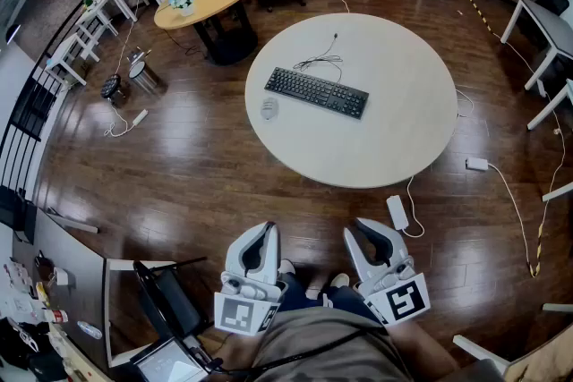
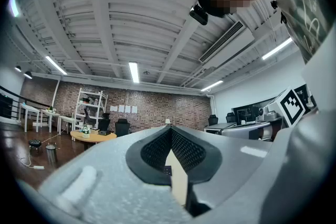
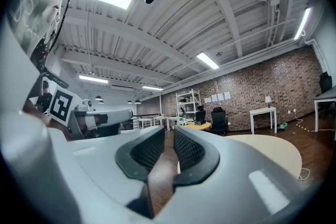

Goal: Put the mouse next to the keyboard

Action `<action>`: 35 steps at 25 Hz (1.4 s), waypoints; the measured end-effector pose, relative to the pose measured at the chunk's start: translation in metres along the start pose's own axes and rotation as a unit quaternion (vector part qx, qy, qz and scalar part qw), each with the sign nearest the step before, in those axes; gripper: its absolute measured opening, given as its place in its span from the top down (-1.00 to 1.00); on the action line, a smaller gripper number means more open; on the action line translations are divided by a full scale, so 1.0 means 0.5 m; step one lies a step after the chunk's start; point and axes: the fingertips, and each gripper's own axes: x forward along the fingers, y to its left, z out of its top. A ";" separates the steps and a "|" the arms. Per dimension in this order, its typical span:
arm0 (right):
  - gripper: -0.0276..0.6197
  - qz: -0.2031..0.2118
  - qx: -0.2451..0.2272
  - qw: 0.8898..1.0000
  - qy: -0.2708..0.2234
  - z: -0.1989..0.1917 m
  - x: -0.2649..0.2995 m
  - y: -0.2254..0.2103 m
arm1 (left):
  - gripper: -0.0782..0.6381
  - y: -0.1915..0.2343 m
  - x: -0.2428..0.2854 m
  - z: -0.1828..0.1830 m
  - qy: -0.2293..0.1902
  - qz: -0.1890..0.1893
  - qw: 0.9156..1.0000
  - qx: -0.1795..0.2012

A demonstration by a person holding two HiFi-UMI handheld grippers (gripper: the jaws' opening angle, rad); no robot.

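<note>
My left tool (image 1: 267,230) was pressed together and empty. My right tool (image 1: 360,230) stood a narrow slit apart, also empty. Well ahead, at twelve o'clock from the left tool, the mouse (image 1: 269,108) lay on the round bench (image 1: 376,165), at the keyboard's (image 1: 316,92) eight o'clock.

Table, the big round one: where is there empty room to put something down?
The round table is bare across its near half, from the keyboard to the near rim, and on its right side. It is crowded at the far left: the mouse lies by the keyboard's left end, and the cable coils behind it.
</note>
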 end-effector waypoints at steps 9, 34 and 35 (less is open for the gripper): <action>0.77 -0.005 -0.003 1.000 0.000 -0.009 0.053 -0.029 | 0.77 0.053 0.060 -0.016 -0.009 0.002 1.000 -0.006; 0.84 -0.085 -0.054 0.994 0.050 -0.015 0.536 -0.214 | 0.77 0.428 0.425 -0.125 0.005 -0.062 0.997 -0.052; 0.84 -0.089 -0.054 0.993 0.051 -0.015 0.554 -0.218 | 0.77 0.445 0.435 -0.128 0.006 -0.063 0.996 -0.055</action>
